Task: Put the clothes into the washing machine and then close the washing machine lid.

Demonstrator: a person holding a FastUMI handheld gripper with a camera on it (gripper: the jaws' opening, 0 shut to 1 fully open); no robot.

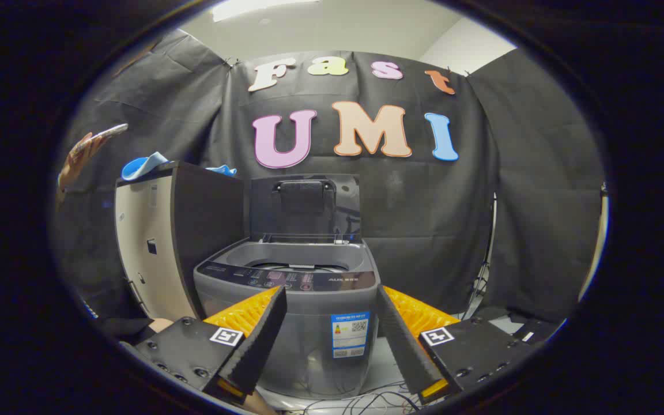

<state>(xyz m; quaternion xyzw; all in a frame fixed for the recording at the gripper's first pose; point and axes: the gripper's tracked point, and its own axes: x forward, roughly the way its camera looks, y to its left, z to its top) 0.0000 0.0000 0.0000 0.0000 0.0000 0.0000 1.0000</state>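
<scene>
Blue clothes [143, 166] lie on top of the cabinet [176, 230] at my ten o'clock, beside the washing machine [303, 311] dead ahead at twelve, its lid [304, 206] upright. My fingers [332, 334] are spread wide, holding nothing. From here I risk clipping the cabinet's edge reaching up, or dragging cloth off it onto the floor.

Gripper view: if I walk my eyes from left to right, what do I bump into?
A person's hand holding a phone → blue cloth on top of the dark cabinet → grey top-loading washing machine with its lid up, seen between the open gripper fingers → black tripod stand.
</scene>
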